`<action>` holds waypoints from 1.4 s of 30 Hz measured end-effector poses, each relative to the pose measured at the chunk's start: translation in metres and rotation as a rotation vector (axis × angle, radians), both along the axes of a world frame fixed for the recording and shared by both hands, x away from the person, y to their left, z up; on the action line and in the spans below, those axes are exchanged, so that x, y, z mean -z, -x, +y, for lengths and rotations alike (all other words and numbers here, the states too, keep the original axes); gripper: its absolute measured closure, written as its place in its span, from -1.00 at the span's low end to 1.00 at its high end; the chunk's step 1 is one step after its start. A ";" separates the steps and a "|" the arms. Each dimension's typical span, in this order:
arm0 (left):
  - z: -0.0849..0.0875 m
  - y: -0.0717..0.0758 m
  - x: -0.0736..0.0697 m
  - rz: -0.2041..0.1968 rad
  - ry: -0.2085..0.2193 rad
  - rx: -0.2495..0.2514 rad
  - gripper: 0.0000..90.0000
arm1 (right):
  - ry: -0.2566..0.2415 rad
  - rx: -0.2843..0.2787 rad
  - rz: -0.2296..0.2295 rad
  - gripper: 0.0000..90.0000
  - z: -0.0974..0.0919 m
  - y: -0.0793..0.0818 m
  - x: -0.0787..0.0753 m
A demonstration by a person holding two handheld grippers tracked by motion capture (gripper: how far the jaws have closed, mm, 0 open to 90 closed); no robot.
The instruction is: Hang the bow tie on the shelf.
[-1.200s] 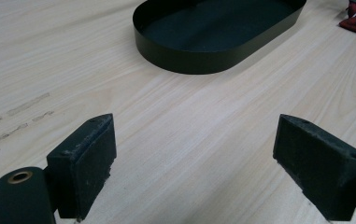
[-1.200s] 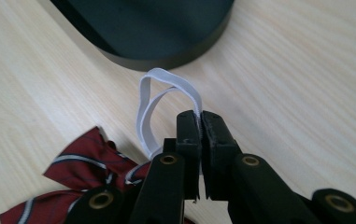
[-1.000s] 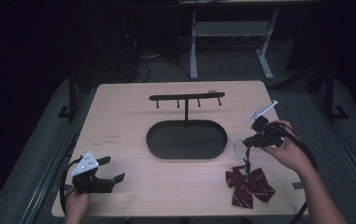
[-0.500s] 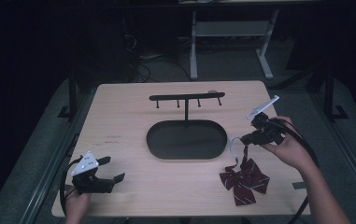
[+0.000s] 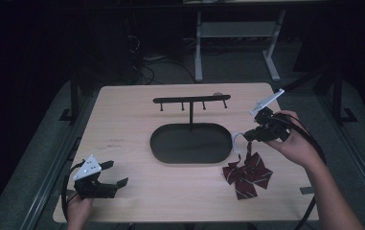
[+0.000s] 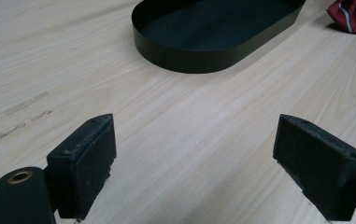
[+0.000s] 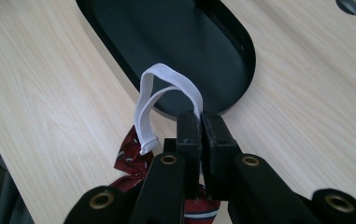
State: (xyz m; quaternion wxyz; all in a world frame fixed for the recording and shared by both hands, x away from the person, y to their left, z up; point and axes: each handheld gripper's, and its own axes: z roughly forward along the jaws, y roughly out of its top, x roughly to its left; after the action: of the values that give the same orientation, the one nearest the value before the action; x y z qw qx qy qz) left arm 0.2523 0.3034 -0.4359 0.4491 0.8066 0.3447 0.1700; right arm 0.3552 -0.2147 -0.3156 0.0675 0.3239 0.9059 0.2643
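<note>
Dark room, wooden table [image 5: 137, 120]. Right gripper [image 5: 247, 135] clamped on white elastic strap [image 7: 166, 95], raised since a second ago; maroon bow tie [image 5: 247, 173] dangles at 5 o'clock of oval tray [image 5: 189, 155], partly lifted toward hook stand [image 5: 191, 101]. Left gripper [image 5: 115, 175] jaws apart, idle

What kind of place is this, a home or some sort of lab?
Probably a lab or recording room, not a home. A lone wooden table stands in a dark room with loose cables on the floor behind it. A person works with handheld grippers beside a black hook stand, and a bow tie.
</note>
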 end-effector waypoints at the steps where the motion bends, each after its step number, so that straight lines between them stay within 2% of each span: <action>1: 0.000 0.000 0.000 -0.002 -0.002 0.002 -0.71 | -0.002 -0.004 -0.003 0.91 0.001 -0.001 -0.002; 19: 0.000 0.000 0.000 -0.006 0.001 0.000 -0.71 | 0.006 -0.034 -0.048 0.92 0.018 -0.005 -0.026; 29: 0.000 0.000 0.000 -0.009 0.003 0.001 -0.71 | -0.008 -0.051 -0.076 0.92 0.024 -0.009 -0.039; 33: 0.000 0.000 -0.001 -0.009 0.001 0.001 -0.71 | -0.004 -0.047 -0.077 0.92 0.027 -0.010 -0.043; 42: 0.001 -0.001 -0.001 -0.007 -0.003 0.007 -0.71 | -0.002 -0.041 -0.068 0.92 0.032 -0.024 -0.047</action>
State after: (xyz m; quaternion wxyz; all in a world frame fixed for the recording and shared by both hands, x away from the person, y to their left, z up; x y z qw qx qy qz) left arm 0.2528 0.3042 -0.4352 0.4496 0.8080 0.3399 0.1718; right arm 0.3793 -0.1831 -0.2689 0.0924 0.2962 0.9093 0.2772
